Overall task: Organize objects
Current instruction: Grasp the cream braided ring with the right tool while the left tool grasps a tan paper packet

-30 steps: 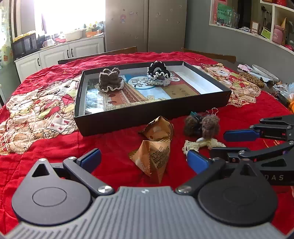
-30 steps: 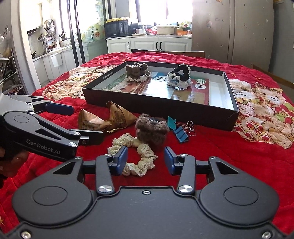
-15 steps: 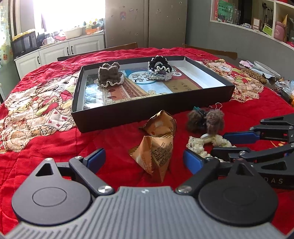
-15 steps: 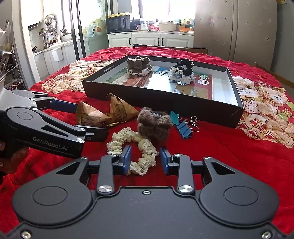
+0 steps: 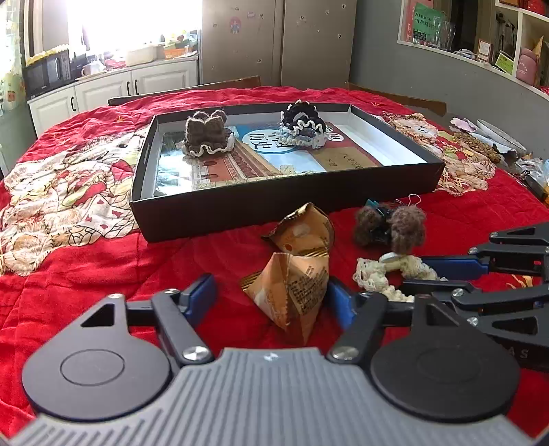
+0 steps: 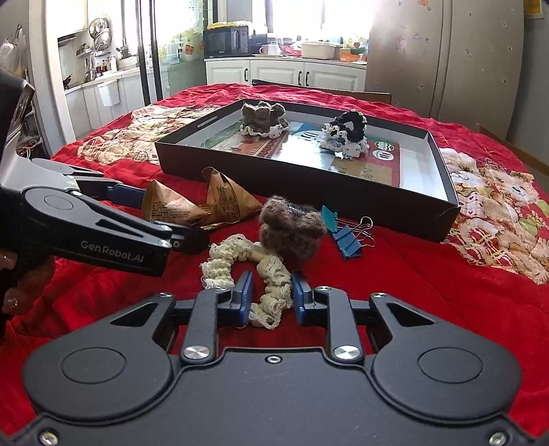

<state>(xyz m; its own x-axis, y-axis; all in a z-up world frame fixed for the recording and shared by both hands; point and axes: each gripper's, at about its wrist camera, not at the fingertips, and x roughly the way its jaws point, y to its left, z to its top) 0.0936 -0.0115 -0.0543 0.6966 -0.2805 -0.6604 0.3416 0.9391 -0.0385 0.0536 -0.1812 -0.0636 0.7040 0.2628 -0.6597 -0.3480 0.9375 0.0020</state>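
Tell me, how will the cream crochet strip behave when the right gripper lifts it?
The cream crochet strip looks like soft ruffled yarn, so it will probably droop on both sides of the right gripper. It seems light. One end lies against the brown yarn piece, which might be dragged along.

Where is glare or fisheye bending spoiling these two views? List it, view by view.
Left wrist view: the window is blown out white, the shelf curves from fisheye, and the glossy print inside the black tray reflects light. Right wrist view: the window is overexposed, the doorframe bows, and the tray's print mirrors its contents.
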